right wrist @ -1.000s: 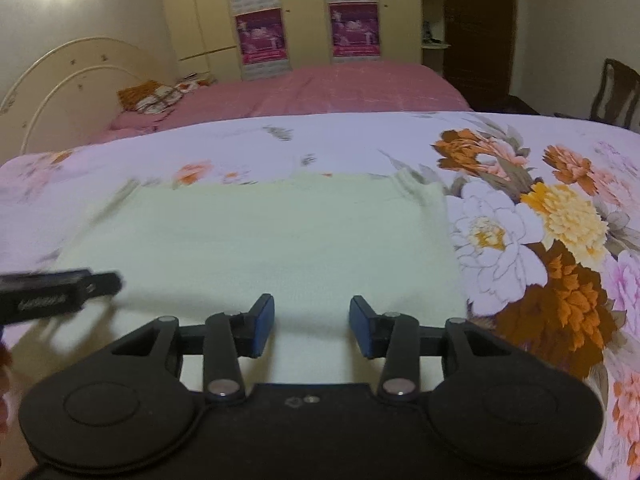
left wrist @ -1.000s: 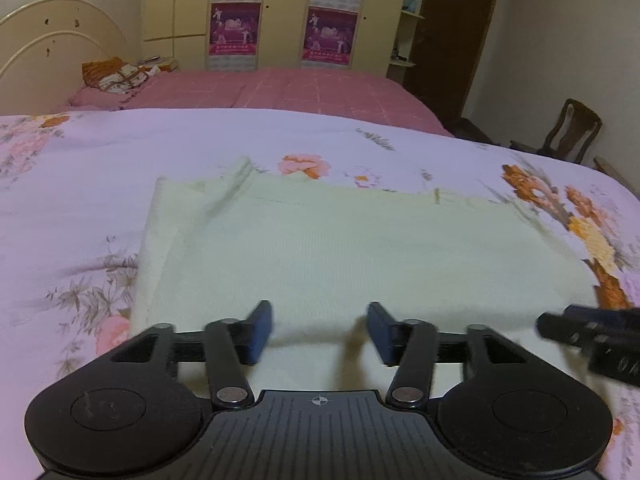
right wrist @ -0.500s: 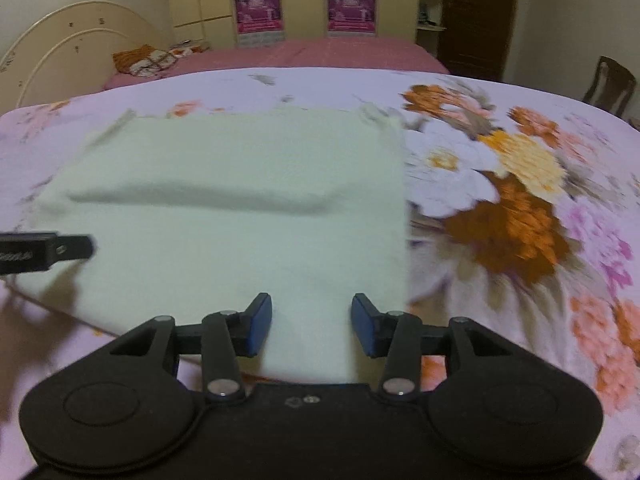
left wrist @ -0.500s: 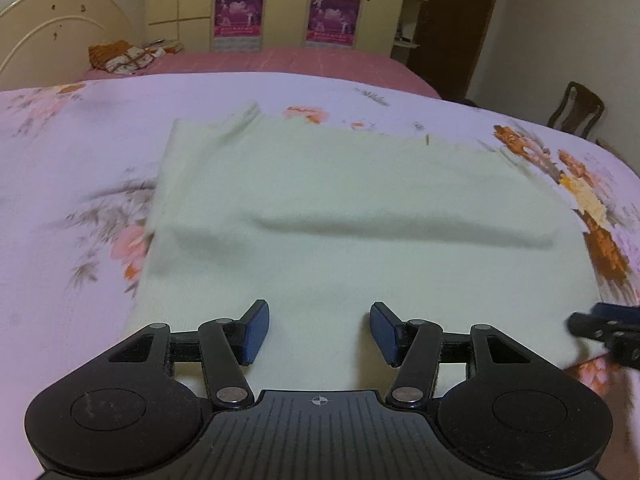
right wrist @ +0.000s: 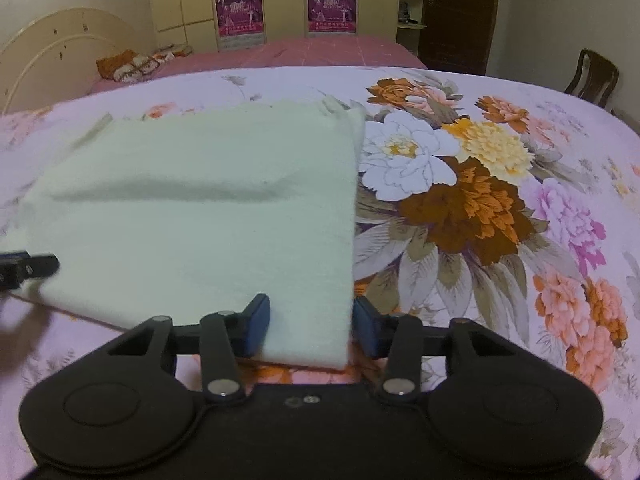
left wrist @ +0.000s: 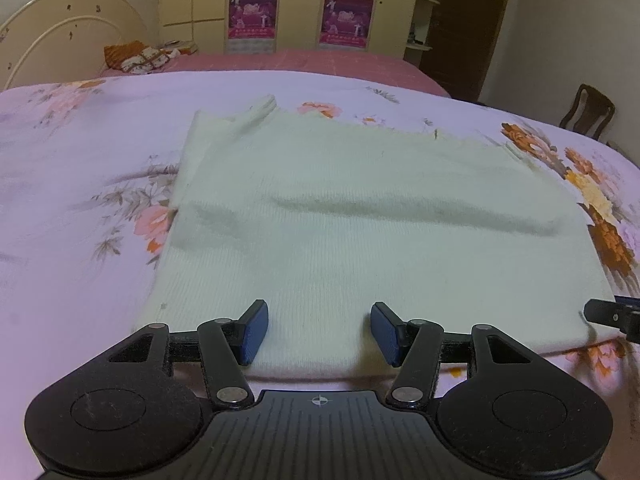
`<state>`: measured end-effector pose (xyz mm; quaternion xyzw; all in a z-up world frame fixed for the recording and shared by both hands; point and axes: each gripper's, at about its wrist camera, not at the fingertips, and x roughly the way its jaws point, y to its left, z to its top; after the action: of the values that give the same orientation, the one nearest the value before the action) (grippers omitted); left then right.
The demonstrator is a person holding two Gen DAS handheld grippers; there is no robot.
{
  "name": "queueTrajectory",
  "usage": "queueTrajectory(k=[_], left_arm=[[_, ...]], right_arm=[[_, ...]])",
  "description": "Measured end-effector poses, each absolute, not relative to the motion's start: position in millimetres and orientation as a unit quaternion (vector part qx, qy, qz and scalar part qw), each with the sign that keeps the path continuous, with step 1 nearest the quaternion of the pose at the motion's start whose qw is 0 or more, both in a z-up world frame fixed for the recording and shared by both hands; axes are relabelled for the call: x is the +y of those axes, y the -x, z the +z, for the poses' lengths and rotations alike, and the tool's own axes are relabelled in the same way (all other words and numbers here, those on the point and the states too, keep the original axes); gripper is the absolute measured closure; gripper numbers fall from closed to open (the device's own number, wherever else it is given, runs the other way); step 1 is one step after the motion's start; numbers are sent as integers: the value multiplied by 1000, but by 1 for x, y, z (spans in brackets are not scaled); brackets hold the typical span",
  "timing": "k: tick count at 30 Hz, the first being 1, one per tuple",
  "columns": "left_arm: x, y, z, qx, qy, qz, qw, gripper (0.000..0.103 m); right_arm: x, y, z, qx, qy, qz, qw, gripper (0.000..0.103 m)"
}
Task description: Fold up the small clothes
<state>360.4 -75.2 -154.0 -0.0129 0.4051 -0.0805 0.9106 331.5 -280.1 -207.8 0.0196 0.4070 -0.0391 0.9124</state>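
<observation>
Garment: a pale cream knitted piece (left wrist: 360, 232) lies spread on the bed's floral sheet (left wrist: 80, 160), near the bed's near edge, roughly a flat rectangle with one soft ridge running across its middle.
Far edge: at 11 o'clock of the cloth in the left wrist view a narrow strip, perhaps a sleeve or tucked layer, sticks out past the corner.
Progress: judged from the tidy outline, at least one fold looks done; it is still a wide rectangle, so further folds probably remain.
Left hand-held gripper (left wrist: 318, 332): released, its blue pads standing apart over the near hem at 6 o'clock, nothing pinched.
Right hand-held gripper (right wrist: 310, 326): jaws have just been opening a little; the cloth's near right corner sits between the pads, which do not seem to press on it.
Left view only: the cloth's left edge and the sticking-out strip.
Right view only: the straight right edge beside the big printed flowers (right wrist: 460, 200) at 3 o'clock.
Room: a second pink bed (left wrist: 300, 62) and a wardrobe with posters (left wrist: 304, 4) stand at 12 o'clock.
</observation>
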Motion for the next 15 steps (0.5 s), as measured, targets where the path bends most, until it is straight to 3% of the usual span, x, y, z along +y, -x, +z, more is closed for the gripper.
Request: queueTrajectory(k=[7,15], left_arm=[[-72,-352,-151,408,22,-71,910,46],[-73,-354,-128,390,28,-81,917,46]], right_arm=[[-272,-332,-211,412,-19,-29,911,60],[-263,-326,-175,368,-25,-7,929,60]])
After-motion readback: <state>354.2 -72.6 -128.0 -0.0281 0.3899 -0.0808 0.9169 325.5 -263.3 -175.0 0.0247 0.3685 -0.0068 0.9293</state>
